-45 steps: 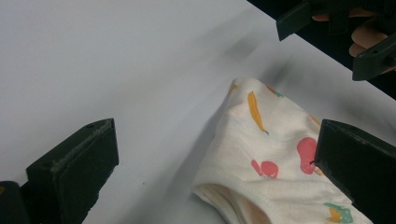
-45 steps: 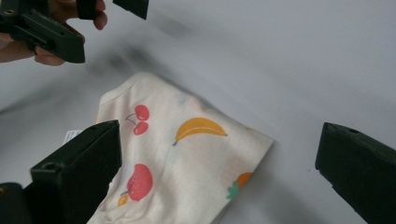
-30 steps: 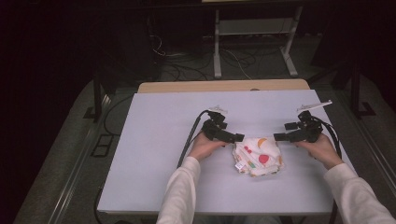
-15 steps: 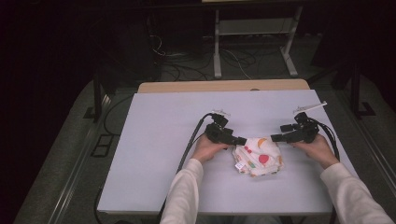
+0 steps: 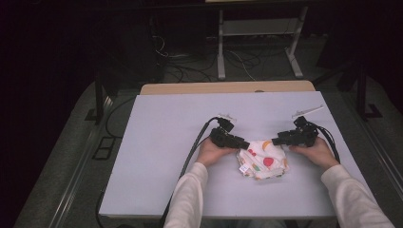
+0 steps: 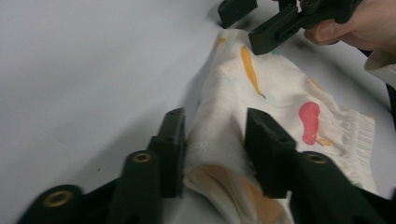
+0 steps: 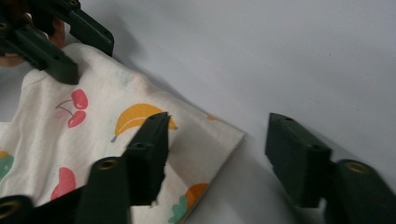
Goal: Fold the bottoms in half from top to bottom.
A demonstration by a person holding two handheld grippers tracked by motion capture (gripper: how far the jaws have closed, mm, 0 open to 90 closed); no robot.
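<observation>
L claw point(image 6: 212, 144) closing, pinching fruit-print cloth point(image 5: 263, 159) edge; R claw point(image 7: 217, 156) closing, apart still, straddling cloth corner.

The counter point(image 5: 157, 156) lies bare from nine o'clock round to twelve, with wide room for a hand to pass. At its middle-right the folded cloth point(image 5: 263, 159) is the one thing lying in the way. The left gripper point(image 5: 244, 144) crowds its ten o'clock corner and the right gripper point(image 5: 275, 140) its one o'clock corner. A small white strip point(image 5: 307, 111) lies at one o'clock, well apart. Cables trail toward six.
</observation>
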